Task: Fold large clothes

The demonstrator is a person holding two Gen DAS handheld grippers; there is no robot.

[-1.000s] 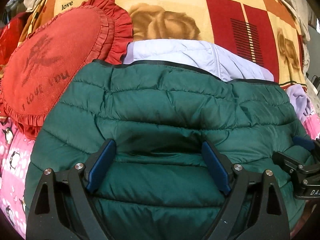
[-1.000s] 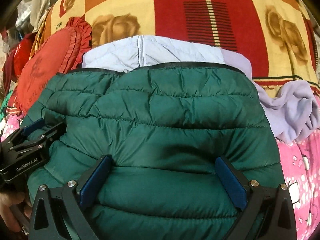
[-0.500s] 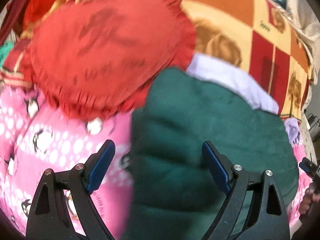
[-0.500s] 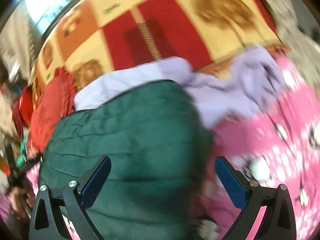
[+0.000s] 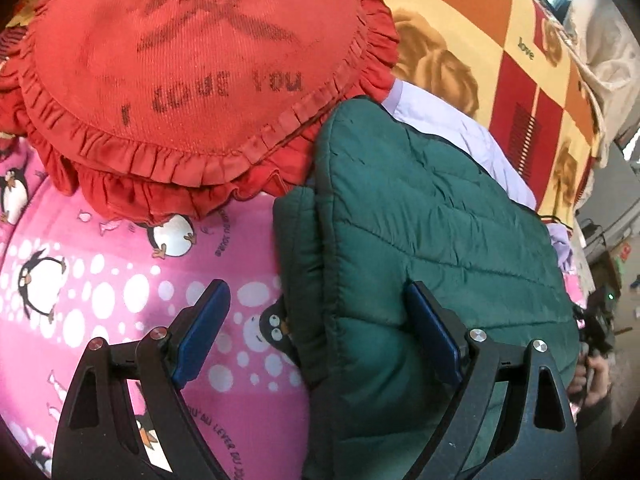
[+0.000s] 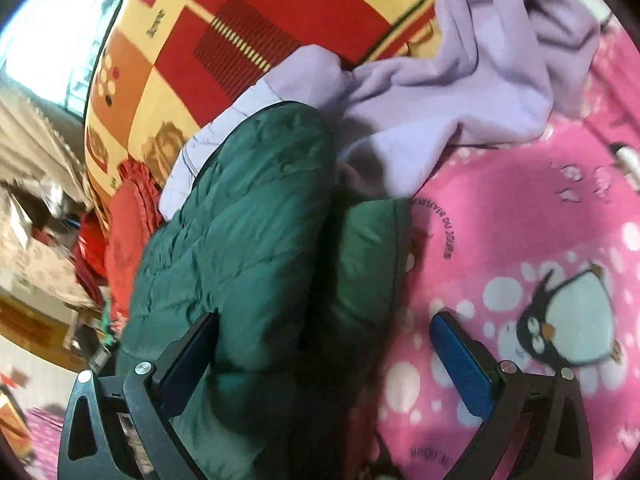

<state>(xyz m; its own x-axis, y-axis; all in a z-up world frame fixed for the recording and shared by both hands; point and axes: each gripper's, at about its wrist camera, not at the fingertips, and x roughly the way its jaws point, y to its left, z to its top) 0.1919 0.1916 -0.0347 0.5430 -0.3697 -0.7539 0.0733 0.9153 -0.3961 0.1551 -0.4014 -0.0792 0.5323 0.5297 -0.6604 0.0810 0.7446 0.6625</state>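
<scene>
Shifted outward from jacket centre to opposite edges, left gripper and right gripper, fingers wide, straddling folded green puffer jacket on pink penguin blanket.

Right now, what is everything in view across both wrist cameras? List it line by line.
Puffer jacket: one, dark green, quilted, folded on the pink blanket.
Pale jacket: one, light lilac, behind the green one.
Fleece garment: one, lilac, crumpled to the right.
Cushion: one, red, frilled, left of the green jacket.
Blanket: one, pink with penguins, under everything.
Patterned cover: one, red, orange and cream, behind.
Left gripper: black with blue pads, open, straddling the jacket's left edge.
Right gripper: same, open, at the right edge.
</scene>
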